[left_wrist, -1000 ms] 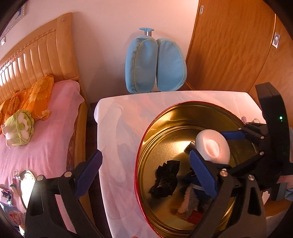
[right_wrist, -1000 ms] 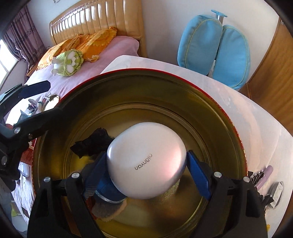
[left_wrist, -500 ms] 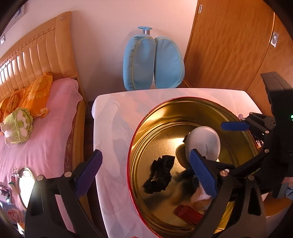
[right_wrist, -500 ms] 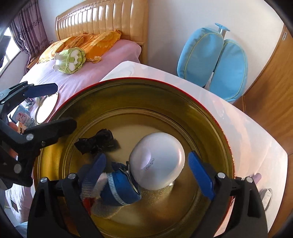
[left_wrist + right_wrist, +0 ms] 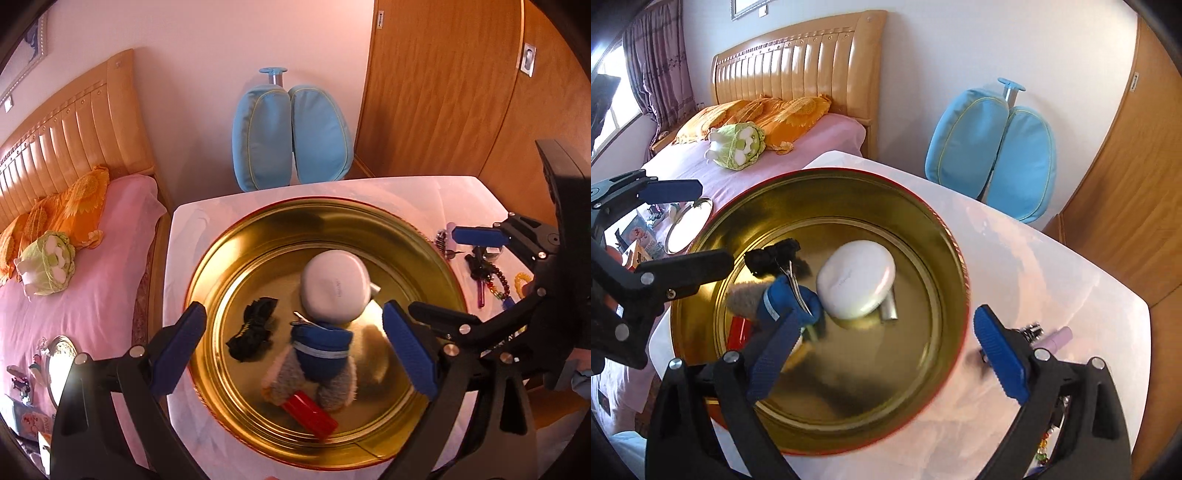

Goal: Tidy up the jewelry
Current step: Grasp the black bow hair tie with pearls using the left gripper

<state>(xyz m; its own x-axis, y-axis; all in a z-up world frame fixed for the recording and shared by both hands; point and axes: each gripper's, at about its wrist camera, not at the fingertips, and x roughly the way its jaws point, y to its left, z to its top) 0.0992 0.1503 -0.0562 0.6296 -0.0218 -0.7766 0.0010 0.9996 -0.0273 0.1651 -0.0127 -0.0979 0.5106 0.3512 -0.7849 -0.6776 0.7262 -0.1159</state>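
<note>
Gold-lined round tin (image 5: 945, 258) already holds the white oval case (image 5: 855, 278); both hand-held grippers, left (image 5: 295, 350) and right (image 5: 882, 354), gape wide and empty, so I'd guess the beads (image 5: 496, 280) on the desk (image 5: 424, 199) to its right need grabbing next.

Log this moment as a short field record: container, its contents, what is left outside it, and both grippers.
container: round gold tin with red rim, on the white table
contents: white oval case, black hair tie, blue plush toy, red box
outside tin: beaded bracelets and a purple tube on the table at its right
left gripper: jaws open, empty, above the tin
right gripper: jaws open, empty, over the tin's right rim
</note>
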